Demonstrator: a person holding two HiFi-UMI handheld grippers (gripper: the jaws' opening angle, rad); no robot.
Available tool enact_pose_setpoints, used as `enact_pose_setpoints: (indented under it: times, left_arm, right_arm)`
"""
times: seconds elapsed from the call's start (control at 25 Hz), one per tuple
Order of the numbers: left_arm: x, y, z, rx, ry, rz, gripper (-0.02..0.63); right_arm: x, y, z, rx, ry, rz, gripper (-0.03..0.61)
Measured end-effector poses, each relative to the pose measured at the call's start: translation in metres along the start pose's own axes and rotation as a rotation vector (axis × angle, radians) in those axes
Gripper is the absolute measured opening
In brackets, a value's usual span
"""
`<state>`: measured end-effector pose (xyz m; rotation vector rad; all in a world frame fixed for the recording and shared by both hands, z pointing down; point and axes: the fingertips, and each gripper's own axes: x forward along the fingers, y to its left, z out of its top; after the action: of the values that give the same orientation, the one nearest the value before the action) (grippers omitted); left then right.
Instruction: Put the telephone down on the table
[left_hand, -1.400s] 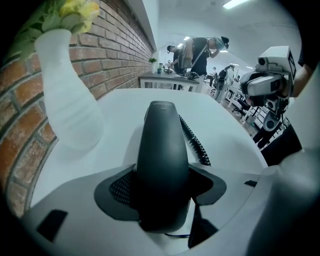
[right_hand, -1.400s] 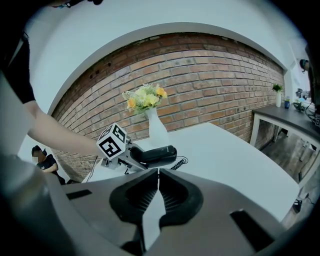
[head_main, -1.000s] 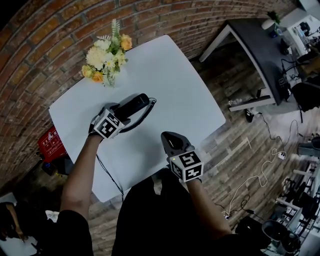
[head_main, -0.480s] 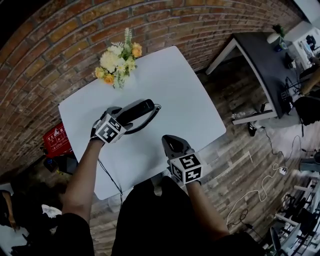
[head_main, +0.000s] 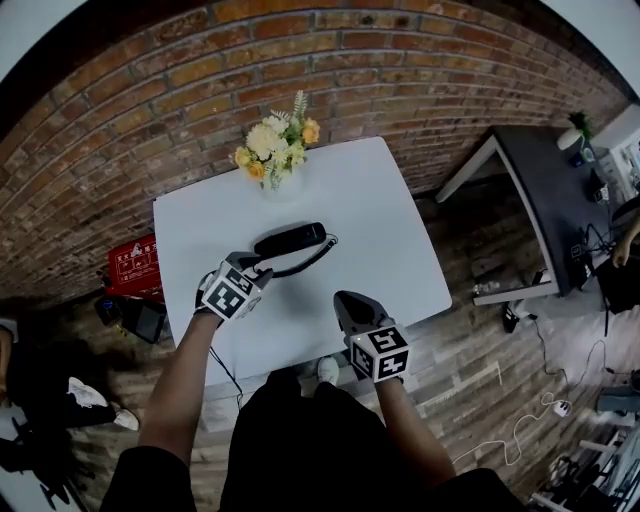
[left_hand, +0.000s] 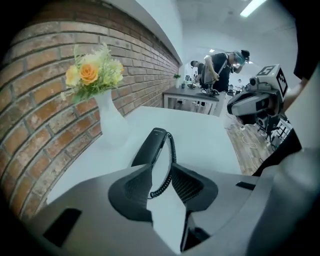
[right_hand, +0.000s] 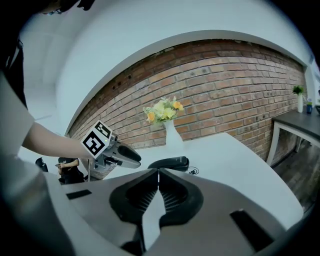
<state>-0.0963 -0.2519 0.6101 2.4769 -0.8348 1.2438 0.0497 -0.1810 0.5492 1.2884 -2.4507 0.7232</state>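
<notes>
Your left tongs (head_main: 254, 264) had just been closing, empty, near the phone (head_main: 290, 240). Snagging its cord (head_main: 312, 260) could've dragged it. Right tongs (head_main: 346, 300) were clenched.

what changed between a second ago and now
The left gripper let go of the telephone, which now lies on the table, and drew back toward the person. Its jaws have just been closing, with nothing gripped between them. The right gripper stayed shut and empty near the table's front edge, and the vase of flowers stayed by the brick wall.
</notes>
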Motion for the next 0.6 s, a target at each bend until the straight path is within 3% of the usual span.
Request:
enact_pose_setpoints:
  times: [0.28,0.6]
  left_arm:
    - [-0.031,-0.034,0.004,-0.092,-0.062,0.117,0.015]
    - [-0.055,-0.067,-0.003,-0.192,-0.065,0.204,0.014]
  right_arm:
    - [-0.018,0.000,0.003,-0.035,-0.014,0.067,0.023]
    - [-0.033,0.005,0.004,-0.074,-0.017,0.140,0.023]
